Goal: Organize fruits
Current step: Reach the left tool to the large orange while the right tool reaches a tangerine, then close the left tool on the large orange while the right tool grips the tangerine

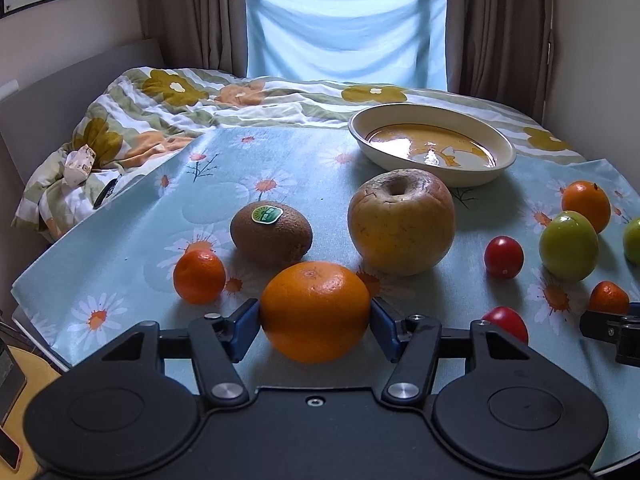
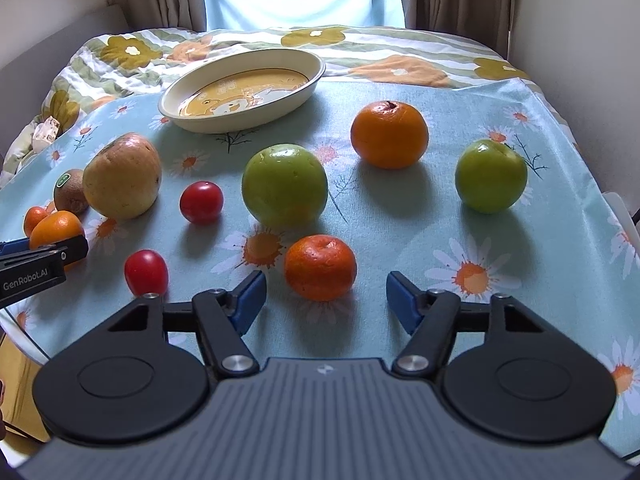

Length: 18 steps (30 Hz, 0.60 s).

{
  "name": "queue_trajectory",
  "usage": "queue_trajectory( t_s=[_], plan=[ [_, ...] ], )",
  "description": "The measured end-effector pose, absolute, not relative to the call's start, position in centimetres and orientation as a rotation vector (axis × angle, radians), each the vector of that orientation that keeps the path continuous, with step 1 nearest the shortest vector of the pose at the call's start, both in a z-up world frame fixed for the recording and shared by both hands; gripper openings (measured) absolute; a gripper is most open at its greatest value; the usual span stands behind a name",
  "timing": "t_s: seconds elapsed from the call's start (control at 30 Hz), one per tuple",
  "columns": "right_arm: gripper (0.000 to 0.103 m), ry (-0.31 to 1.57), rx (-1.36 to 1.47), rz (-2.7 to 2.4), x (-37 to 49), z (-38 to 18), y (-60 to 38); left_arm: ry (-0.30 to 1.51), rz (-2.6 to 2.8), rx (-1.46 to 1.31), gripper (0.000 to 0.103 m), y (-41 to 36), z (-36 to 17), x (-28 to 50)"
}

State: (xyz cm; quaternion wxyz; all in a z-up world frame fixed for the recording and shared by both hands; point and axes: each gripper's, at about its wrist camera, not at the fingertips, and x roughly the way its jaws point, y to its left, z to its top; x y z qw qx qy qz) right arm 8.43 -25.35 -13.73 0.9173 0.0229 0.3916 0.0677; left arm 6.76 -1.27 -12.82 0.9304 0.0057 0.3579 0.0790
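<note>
A large orange [image 1: 315, 312] rests on the daisy tablecloth, and both blue pads of my left gripper [image 1: 316, 310] touch its sides, so the gripper is shut on it. Behind it lie a kiwi [image 1: 271, 236], a small mandarin [image 1: 199, 276] and a yellowish apple [image 1: 401, 222]. My right gripper [image 2: 325, 285] is open around a mandarin [image 2: 320, 267], with a gap on each side of the fruit. Farther back stand two green apples [image 2: 285, 186] [image 2: 491, 176], an orange [image 2: 389, 135] and two red tomatoes [image 2: 201, 202] [image 2: 146, 272]. An oval cream dish [image 2: 280, 98] sits empty at the back.
The left gripper's body [image 2: 36, 264] reaches in at the left edge of the right wrist view. A flowered quilt [image 1: 160, 108] lies bunched behind and left of the cloth. The table edge [image 1: 36, 304] drops off at the left, curtains hang behind.
</note>
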Motion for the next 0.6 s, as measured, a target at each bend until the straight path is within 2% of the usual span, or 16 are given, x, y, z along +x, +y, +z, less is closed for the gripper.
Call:
queue_trajectory(
  t_s=[0.27, 0.37, 0.43, 0.6],
  plan=[
    [0.071, 0.799, 0.054, 0.136, 8.6, -13.7, -25.0, 0.74, 0.14, 0.029, 0.063, -1.2, -12.7, 6.4],
    [0.065, 0.798, 0.058, 0.124, 8.8, -13.6, -25.0, 0.74, 0.132, 0.04, 0.063, -1.2, -12.7, 6.1],
    [0.053, 0.798, 0.06, 0.126, 8.9, -13.5, -25.0, 0.742, 0.128, 0.042, 0.063, -1.3, -12.7, 6.1],
    [0.053, 0.78, 0.047, 0.126, 8.5, -12.6, -25.0, 0.74, 0.116, 0.031, 0.062, -1.3, -11.9, 5.6]
  ],
)
